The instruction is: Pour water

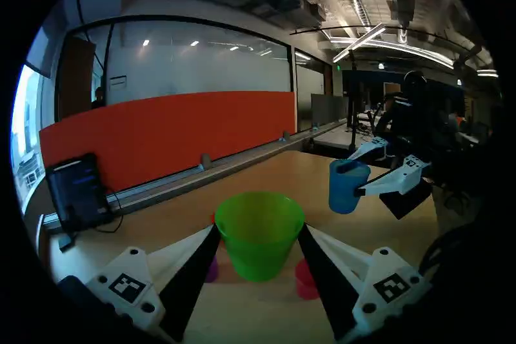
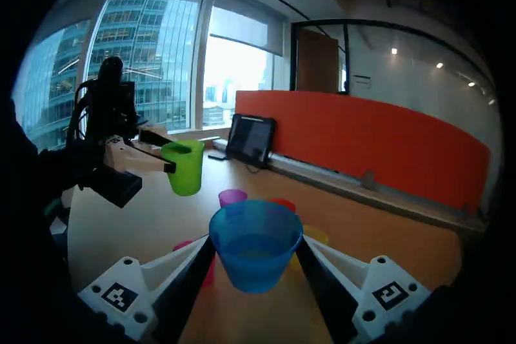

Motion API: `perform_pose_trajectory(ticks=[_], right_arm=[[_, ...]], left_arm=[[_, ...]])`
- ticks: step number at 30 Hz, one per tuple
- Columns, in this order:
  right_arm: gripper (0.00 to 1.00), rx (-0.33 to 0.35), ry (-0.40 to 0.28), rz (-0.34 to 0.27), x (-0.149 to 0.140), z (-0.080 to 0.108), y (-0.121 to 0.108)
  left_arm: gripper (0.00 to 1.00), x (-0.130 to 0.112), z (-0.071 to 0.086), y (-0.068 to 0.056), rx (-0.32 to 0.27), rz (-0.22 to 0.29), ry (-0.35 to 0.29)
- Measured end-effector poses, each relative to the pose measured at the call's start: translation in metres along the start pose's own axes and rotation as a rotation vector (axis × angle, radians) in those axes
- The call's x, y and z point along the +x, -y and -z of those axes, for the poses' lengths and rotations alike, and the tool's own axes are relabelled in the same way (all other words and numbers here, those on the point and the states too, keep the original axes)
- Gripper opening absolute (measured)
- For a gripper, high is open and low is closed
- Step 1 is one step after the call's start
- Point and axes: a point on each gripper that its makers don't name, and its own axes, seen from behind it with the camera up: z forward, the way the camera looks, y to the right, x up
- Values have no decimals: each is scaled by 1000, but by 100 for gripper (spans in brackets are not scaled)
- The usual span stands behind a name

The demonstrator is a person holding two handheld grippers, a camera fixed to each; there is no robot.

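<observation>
In the right gripper view, water (image 2: 257,255) inside the blue cup (image 2: 255,277)

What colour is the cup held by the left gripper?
The cup is green; left gripper view.

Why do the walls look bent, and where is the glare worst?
Left gripper view: fisheye distortion bows the orange panel and ceiling lights; the green cup is sharp. Right gripper view: the window blows out white, the worst glare; the blue cup is clear.

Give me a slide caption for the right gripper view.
Right gripper holds a blue cup upright over the wooden table, with the left gripper holding a green cup farther off.
</observation>
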Motion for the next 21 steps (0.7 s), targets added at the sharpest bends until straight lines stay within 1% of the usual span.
perform_pose_trajectory(ticks=[8, 14, 21], right_arm=[[90, 6, -53, 15, 24, -2, -2], [91, 12, -80, 26, 40, -6, -3], [90, 24, -109, 42, 60, -9, -3]], left_arm=[[87, 4, 11, -4, 12, 10, -33], [87, 7, 15, -12, 6, 21, -53], [86, 16, 21, -19, 3, 17, -82]])
